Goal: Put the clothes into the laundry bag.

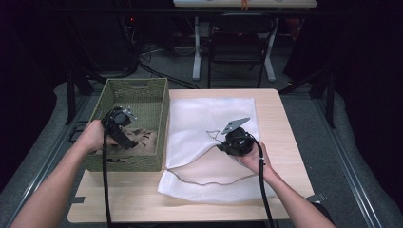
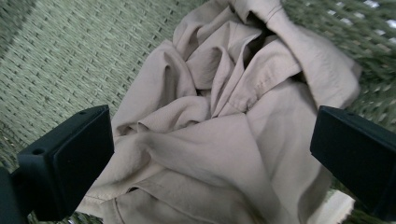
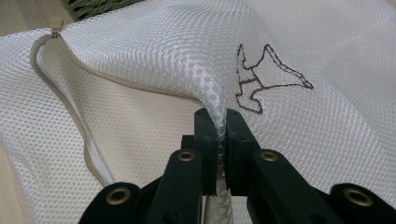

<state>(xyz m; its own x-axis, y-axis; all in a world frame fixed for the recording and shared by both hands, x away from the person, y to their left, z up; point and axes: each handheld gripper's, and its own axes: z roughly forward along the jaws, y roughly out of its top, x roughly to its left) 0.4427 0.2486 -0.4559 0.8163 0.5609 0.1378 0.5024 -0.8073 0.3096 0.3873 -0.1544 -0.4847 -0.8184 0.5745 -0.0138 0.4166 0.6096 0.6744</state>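
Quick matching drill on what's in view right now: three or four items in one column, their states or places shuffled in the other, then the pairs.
1. left gripper
2. right gripper
3. beige garment
4. mesh laundry bag

a. flat on the table, zipper open
b. crumpled in the green basket
c. jaws wide apart
d. clamped on white mesh

Pairs: 1-c, 2-d, 3-b, 4-a

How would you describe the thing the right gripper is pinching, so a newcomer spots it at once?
On the wooden table, right of the green woven basket, lies a white mesh laundry bag. The right gripper is shut on a raised fold of its upper layer. A beige zipper along its open mouth and a brown stitched outline set it apart from the tan garment in the basket.
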